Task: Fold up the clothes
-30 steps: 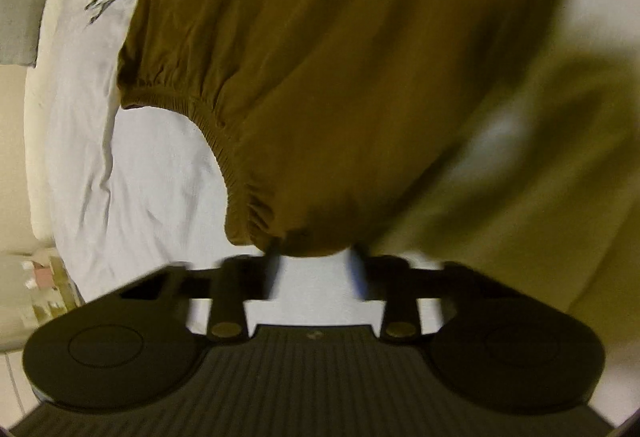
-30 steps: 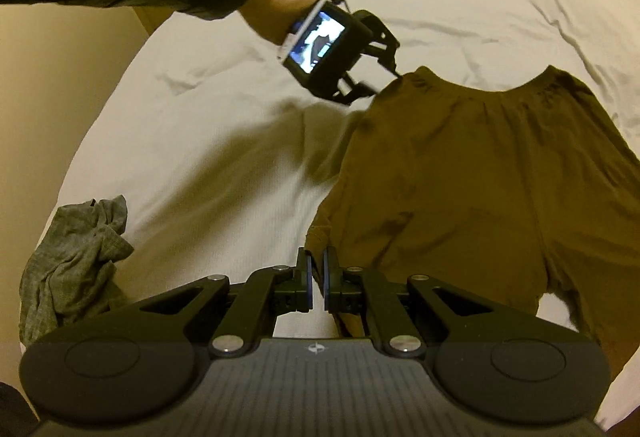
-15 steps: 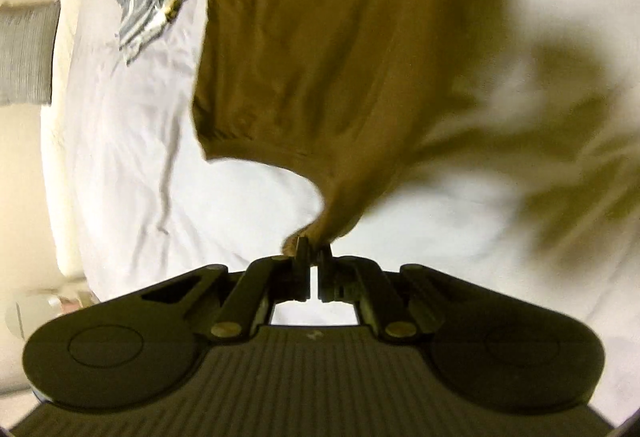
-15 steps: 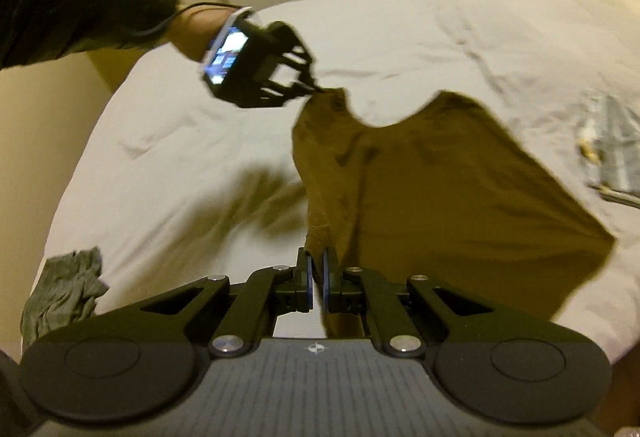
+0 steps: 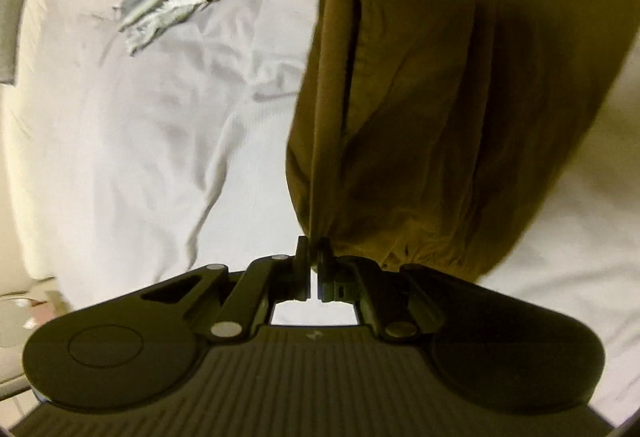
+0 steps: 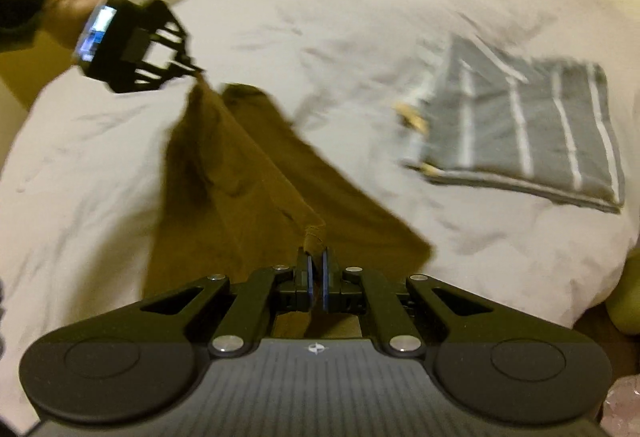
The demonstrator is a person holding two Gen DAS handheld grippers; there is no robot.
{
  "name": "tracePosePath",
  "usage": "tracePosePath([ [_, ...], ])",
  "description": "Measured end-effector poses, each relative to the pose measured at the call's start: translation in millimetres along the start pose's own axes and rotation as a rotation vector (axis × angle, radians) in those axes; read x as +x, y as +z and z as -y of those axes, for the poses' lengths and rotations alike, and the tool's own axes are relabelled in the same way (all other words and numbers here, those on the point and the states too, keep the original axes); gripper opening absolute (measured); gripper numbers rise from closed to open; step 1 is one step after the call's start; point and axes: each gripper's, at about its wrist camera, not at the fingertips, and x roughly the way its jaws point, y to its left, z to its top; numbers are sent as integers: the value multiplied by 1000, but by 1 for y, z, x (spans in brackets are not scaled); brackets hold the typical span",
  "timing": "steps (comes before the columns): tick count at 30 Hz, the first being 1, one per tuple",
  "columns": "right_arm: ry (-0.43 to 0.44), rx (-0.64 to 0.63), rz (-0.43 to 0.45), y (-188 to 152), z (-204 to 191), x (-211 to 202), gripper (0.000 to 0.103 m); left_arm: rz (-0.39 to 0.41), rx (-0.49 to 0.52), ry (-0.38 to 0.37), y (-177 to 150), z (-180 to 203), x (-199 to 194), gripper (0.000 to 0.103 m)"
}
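Holding the brown shorts [image 6: 248, 189] up off the white bed [image 6: 360, 17], both tongs have a pinch of cloth. The right gripper [image 6: 316, 269] has its jaws shut on a corner of the shorts, and brown cloth shows between the blue pads. The left gripper [image 5: 311, 257] is shut too, nipping the edge near the stretchy waist. From the right wrist view, the left one sits far off to the left, and the shorts hang between the two like a sling, with the low part lying on the bed. A folded grey striped cloth [image 6: 532, 133] rests well apart to the right. I think this is the step of folding the shorts in half. Next, the two held ends should come down flat on the bed, edges lined up, before the tongs let go
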Motion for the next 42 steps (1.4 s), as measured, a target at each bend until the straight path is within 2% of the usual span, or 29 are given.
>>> tracePosePath([
  [4, -7, 0, -52, -2, 35, 33, 4, -28, -4, -69, 18, -17, 35, 1],
  [8, 8, 83, -74, -3, 59, 60, 3, -58, -23, -119, 26, -24, 60, 1],
  [15, -3, 163, -108, -3, 78, 93, 5, -92, -21, -141, 38, -28, 96, 2],
  [19, -76, 207, -75, -2, 87, 88, 17, -101, -42, -127, 38, -27, 101, 5],
  [22, -115, 269, -40, -5, 95, 71, 19, -98, -91, -123, 29, -31, 98, 7],
  [26, -110, 297, -53, -12, 93, 62, 22, -76, -288, -144, 6, -49, 88, 9],
  [28, -99, 285, -66, -16, 86, 61, 22, -66, -391, -140, -9, -58, 81, 20],
  [32, -88, 284, -46, -15, 69, 59, 22, -96, -548, -138, -43, -64, 71, 22],
  [36, -61, 259, -31, -7, 55, 63, 22, -18, -913, -242, -72, -79, 60, 21],
  [37, -51, 244, -35, -5, 51, 66, 22, -2, -971, -254, -75, -79, 58, 21],
  [42, -35, 187, -55, -1, 42, 78, 22, -28, -1002, -285, -70, -59, 81, 22],
])
